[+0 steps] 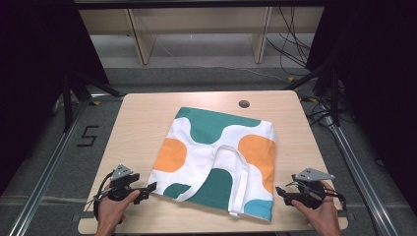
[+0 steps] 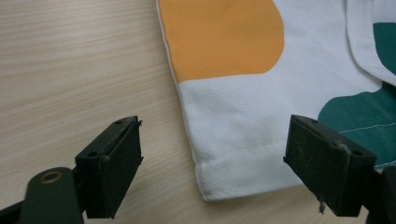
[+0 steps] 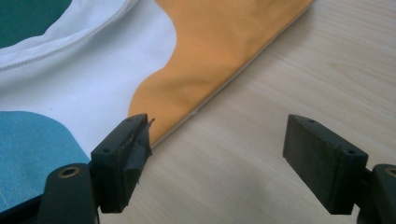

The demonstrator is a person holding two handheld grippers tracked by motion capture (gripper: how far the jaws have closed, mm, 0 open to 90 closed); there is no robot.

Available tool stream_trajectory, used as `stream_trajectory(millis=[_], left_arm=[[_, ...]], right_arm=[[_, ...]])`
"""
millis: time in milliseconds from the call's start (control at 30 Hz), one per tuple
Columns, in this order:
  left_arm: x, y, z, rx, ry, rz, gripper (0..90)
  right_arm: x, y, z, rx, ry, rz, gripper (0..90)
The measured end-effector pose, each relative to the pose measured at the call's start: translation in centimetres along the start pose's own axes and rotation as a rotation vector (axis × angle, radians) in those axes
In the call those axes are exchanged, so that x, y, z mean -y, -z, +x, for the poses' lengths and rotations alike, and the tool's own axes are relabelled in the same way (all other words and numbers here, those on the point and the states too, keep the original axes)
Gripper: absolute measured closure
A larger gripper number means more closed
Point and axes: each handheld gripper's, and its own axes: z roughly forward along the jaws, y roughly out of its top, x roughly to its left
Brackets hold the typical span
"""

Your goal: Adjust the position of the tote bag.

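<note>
A cloth bag [image 1: 219, 160] printed in white, teal and orange patches (one corner light blue) lies flat on the middle of the pale wooden bench [image 1: 142, 115], its white strap [image 1: 231, 172] looped across its near half and a small round hole [image 1: 244, 103] in the bench beyond its far edge. The left gripper [image 1: 147, 189] sits at the bag's near left corner, its jaws spread wide and holding nothing, with the white hemmed corner [image 2: 224, 177] lying between them in the left gripper view; the right gripper [image 1: 281, 192] sits just beside the bag's right edge, jaws likewise wide and empty, over bare wood next to the orange patch [image 3: 210, 60].
</note>
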Motion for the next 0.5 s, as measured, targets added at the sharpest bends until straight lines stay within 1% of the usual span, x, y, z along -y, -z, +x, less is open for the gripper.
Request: stream_trajectory(millis=[33, 67, 100, 133, 167, 200, 233, 267, 300, 333, 367, 400, 433, 467, 500], left_arm=[[0.00, 0.03, 0.13, 0.005, -0.005, 0.004, 17.3], [-0.01, 0.03, 0.13, 0.006, 0.001, -0.001, 17.3], [-0.01, 0.03, 0.13, 0.006, 0.001, -0.001, 17.2], [0.02, -0.21, -0.11, 0.009, 0.040, -0.034, 17.1], [0.01, -0.14, -0.04, 0.004, 0.027, -0.029, 17.1], [0.01, -0.16, -0.04, 0.005, 0.031, -0.030, 17.1], [-0.06, 0.10, 0.22, 0.005, -0.003, 0.005, 17.1], [-0.02, -0.21, -0.06, 0.009, 0.043, -0.032, 17.1], [-0.04, -0.21, 0.01, 0.013, 0.037, -0.029, 17.1], [-0.04, -0.21, 0.01, 0.013, 0.037, -0.029, 17.1], [-0.06, -0.20, -0.02, 0.009, 0.040, -0.029, 17.1], [-0.09, -0.24, -0.01, 0.006, 0.034, -0.033, 17.1], [-0.09, -0.24, -0.01, 0.006, 0.034, -0.033, 17.1], [-0.18, -0.26, 0.02, 0.016, 0.047, -0.024, 17.1], [-0.18, -0.26, 0.02, 0.016, 0.047, -0.024, 17.1]], right_arm=[[0.05, 0.00, 0.07, 0.010, -0.005, 0.003, 23.6], [0.02, 0.06, 0.19, 0.005, -0.018, 0.013, 23.6], [0.02, 0.04, 0.19, 0.000, -0.016, 0.011, 23.5], [0.07, -0.15, 0.11, 0.000, -0.005, -0.006, 23.4], [0.07, -0.16, 0.12, -0.001, -0.008, 0.000, 23.1], [0.05, -0.18, 0.06, -0.001, 0.001, 0.004, 22.8], [0.06, -0.23, 0.03, -0.004, 0.007, 0.003, 22.8], [0.04, -0.19, 0.06, -0.006, 0.004, 0.003, 22.8], [0.05, -0.26, 0.09, -0.009, -0.002, -0.003, 22.8], [0.00, -0.15, 0.15, -0.012, -0.014, 0.009, 22.7], [0.00, -0.15, 0.15, -0.012, -0.014, 0.009, 22.7], [-0.01, -0.15, 0.25, -0.023, -0.027, 0.015, 22.3], [-0.01, -0.14, 0.26, -0.045, -0.036, 0.021, 22.3], [-0.02, -0.19, 0.29, -0.044, -0.032, 0.016, 22.2], [-0.02, -0.19, 0.29, -0.044, -0.032, 0.016, 22.2]])
